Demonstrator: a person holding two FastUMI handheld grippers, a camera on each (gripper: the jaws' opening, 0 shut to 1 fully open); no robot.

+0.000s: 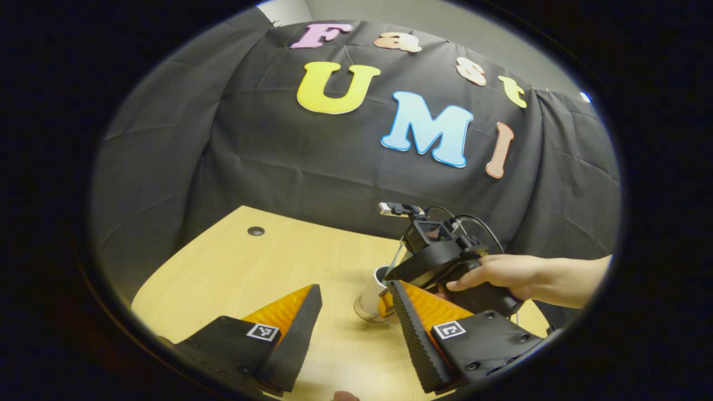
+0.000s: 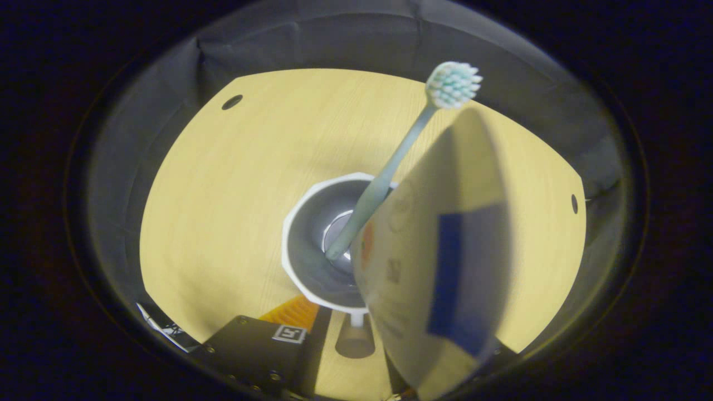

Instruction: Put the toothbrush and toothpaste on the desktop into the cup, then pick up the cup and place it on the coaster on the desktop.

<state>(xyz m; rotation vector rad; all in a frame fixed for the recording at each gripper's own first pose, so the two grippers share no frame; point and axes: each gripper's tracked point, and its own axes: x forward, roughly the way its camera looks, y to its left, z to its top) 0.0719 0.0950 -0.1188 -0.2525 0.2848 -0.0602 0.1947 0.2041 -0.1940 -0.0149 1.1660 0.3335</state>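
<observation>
Left tool (image 1: 356,328) agape, right tool (image 2: 356,345) gripping.

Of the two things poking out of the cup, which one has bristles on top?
The toothbrush: a thin stem leaning out of the cup, with a bristled head. The toothpaste beside it is a wide flat tube.

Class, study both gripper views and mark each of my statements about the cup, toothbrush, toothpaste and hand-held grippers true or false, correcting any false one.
1. The toothbrush stands in the cup with its bristles up. True.
2. The cup lies tipped on its side. False: it stands upright on the desktop.
3. The left hand-held gripper is clamped on the cup. False: its fingers are spread apart with nothing between them.
4. The toothpaste is lying flat on the desktop. False: it is raised, right beside the cup.
5. A hand holds the right hand-held gripper over the cup. True.
</observation>
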